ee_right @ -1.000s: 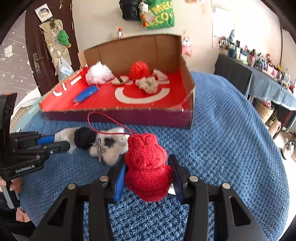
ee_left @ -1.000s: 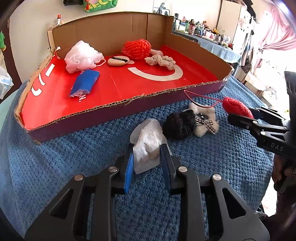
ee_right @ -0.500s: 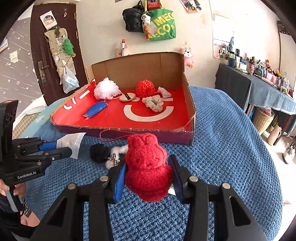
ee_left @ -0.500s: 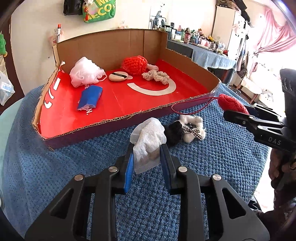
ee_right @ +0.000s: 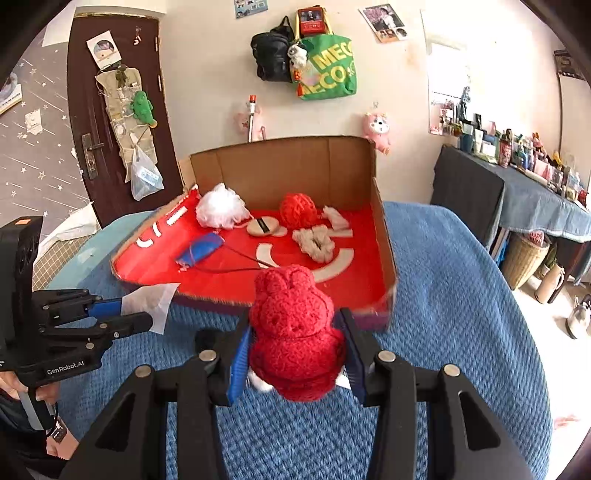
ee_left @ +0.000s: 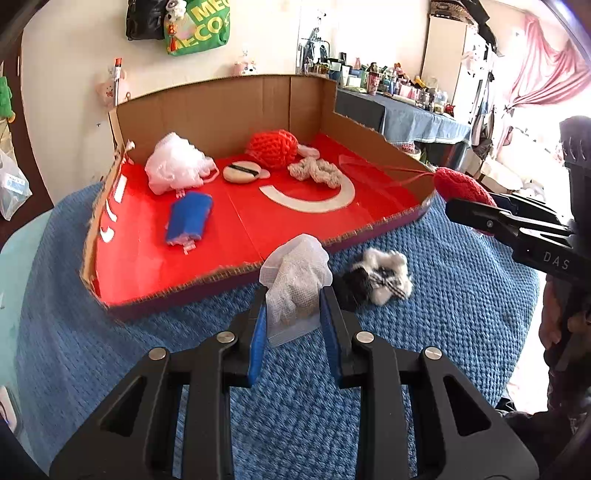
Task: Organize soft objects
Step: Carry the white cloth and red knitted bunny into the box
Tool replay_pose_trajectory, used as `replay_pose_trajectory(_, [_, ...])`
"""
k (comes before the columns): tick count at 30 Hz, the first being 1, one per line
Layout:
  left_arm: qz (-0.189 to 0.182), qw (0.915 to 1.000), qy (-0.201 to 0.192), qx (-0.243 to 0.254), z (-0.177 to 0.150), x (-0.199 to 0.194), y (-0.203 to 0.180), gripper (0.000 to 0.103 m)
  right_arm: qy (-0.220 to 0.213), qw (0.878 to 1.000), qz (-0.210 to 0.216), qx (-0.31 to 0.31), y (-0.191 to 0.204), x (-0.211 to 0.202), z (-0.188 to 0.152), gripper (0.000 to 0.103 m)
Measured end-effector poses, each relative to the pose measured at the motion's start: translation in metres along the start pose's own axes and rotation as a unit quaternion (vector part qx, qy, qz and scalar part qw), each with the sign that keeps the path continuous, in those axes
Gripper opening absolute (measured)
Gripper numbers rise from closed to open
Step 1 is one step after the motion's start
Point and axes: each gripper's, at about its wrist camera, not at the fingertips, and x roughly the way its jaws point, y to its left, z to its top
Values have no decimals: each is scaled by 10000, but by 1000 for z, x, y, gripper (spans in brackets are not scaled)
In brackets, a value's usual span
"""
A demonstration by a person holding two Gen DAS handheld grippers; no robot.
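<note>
Both tongs point(ee_left: 290, 314) higher than before

**Cluttered bedroom, bright daylight from the right**

We saw a cream wall point(ee_right: 207, 92) with a dark brown door point(ee_right: 110, 110) on its left, a fabric organiser point(ee_right: 125, 107) hanging on it. A black backpack point(ee_right: 271, 55) and a green tote bag point(ee_right: 328, 66) hung high on the wall, photos point(ee_right: 386, 20) pinned nearby. We noted a long side table point(ee_right: 532, 199) under blue cloth, crowded with bottles, and a wicker basket point(ee_right: 524, 254) below it. Pink curtains point(ee_left: 546, 62) framed strong window light. A blue knitted blanket point(ee_right: 461, 295) covered the work surface.
</note>
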Motion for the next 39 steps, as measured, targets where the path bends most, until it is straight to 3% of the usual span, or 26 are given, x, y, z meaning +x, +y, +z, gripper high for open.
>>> replay_pose_trajectory(11, [-80,9999,73,21,39,23,25,26,153,9994,169,-247,11,49,38,47])
replay_pose_trajectory(18, [-103,9993,348,61,57,57,37,26,623,9969,234,-431,10,104,52,47])
replay_pose_trajectory(27, [-151,9976,679,1,63,88,46,26,1104,9917,335,-561,10,145,54,47])
replay_pose_trajectory(39, [-208,9957,896,-101,60,106,53,26,1404,9877,330,-603,8,164,47,48])
